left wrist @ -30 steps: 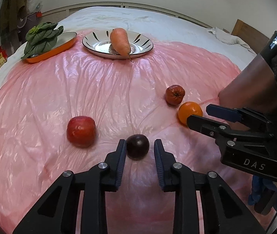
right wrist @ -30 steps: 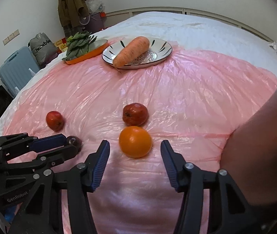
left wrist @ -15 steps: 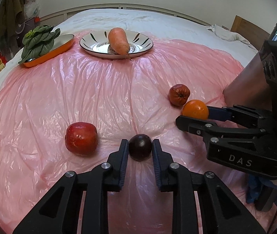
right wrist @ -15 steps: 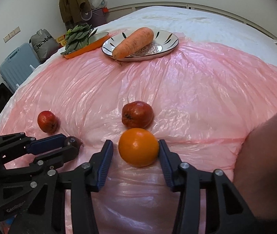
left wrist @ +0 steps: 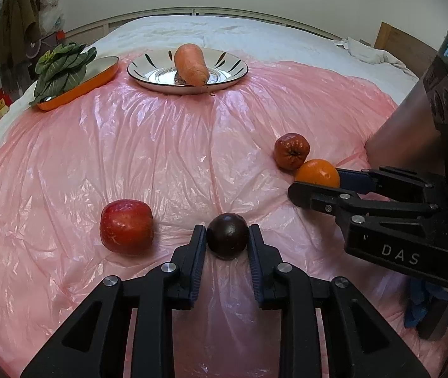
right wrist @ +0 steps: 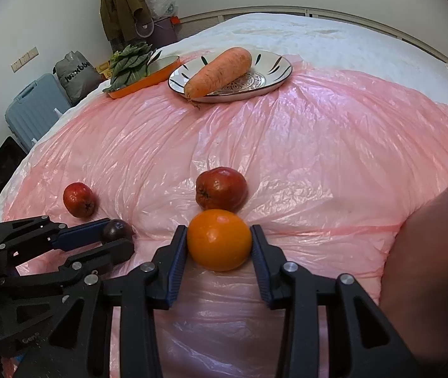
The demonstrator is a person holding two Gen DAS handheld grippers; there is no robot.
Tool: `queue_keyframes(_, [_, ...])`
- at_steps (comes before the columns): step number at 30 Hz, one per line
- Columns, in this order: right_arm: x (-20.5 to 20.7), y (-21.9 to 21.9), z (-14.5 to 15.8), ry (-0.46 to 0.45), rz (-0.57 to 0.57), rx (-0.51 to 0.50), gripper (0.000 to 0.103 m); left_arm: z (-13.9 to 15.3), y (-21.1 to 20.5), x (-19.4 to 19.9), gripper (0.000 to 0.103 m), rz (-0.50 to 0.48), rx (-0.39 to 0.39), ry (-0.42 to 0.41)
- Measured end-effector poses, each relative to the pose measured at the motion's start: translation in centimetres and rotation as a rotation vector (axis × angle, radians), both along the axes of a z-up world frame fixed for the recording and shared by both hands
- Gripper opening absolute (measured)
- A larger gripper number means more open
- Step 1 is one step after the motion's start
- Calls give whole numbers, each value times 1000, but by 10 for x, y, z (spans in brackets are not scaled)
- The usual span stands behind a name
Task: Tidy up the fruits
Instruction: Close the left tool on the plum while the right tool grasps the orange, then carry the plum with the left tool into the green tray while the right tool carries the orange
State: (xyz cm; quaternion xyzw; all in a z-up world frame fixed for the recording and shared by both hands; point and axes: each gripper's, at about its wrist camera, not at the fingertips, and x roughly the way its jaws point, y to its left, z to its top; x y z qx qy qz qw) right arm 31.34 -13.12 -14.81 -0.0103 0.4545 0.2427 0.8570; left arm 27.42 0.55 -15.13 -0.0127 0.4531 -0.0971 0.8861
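Observation:
My left gripper (left wrist: 227, 233) is shut on a dark plum (left wrist: 227, 242) that rests on the pink plastic sheet (left wrist: 167, 157). The right gripper (right wrist: 219, 236) has its jaws closing, and both pads touch the sides of an orange (right wrist: 219, 242), also resting on the sheet. A dark red apple (right wrist: 221, 189) sits just beyond the orange, touching it. A brighter red apple (left wrist: 127, 226) lies left of the plum. From the left wrist view the right gripper (left wrist: 317, 182) shows at the right, with the orange (left wrist: 317, 170) between its fingers.
At the far edge of the sheet a patterned plate (left wrist: 233, 66) holds a carrot (left wrist: 191, 63). Left of it an orange dish (left wrist: 104, 72) carries leafy greens (left wrist: 63, 69). A person's arm (right wrist: 438, 252) fills the right side. White bedding lies beyond the sheet.
The right jaws closed in from wide apart until both pads met the orange. The left fingers moved slightly forward around the plum and pressed onto it.

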Motion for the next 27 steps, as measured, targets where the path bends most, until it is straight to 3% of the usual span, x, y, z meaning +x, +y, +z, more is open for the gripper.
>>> queue_keyframes(12, [-10, -4, 14, -28, -8, 14, 35, 5, 5, -4, 21, 0, -34, -16])
queue_keyframes(27, [-45, -4, 36, -45, -2, 6, 36, 34, 21, -28, 21, 37, -94, -54])
